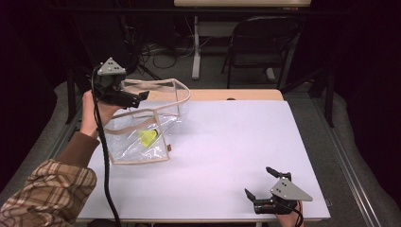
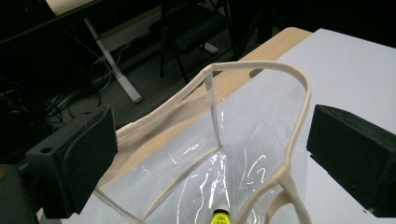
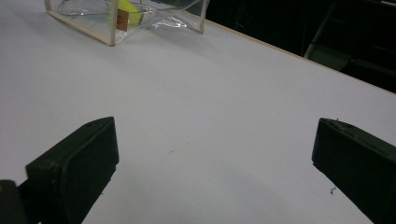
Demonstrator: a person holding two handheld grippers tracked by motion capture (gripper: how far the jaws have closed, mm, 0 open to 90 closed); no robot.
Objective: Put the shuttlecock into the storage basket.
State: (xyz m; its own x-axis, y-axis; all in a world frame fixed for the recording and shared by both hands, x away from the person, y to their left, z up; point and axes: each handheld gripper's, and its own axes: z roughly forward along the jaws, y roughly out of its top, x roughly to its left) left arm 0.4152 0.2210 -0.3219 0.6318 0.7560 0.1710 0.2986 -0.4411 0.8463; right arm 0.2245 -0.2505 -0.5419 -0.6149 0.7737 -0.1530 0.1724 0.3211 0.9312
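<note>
Bag [image 1: 142,123]: clear plastic w/ beige trim, mouth open, slumped on white table [image 1: 227,156], far-left area.
Contents: yellow item [image 1: 147,137] inside, near bottom.
Tag: small brown label [image 1: 169,148] at lower corner.

Most of your white table [image 1: 227,151] is bare: the whole centre and right of the high view lies open, from the wooden far edge down to the near edge. Your only obstacle is the clear plastic bag [image 1: 142,127] at the upper left, standing with its mouth open and a yellow object [image 1: 147,137] inside. Your left gripper [image 1: 124,98] sits at that mouth, jaws wide apart, one rim strip between them. Your right gripper [image 1: 260,182], jaws apart, occupies the lower right corner with bare table ahead.
</note>
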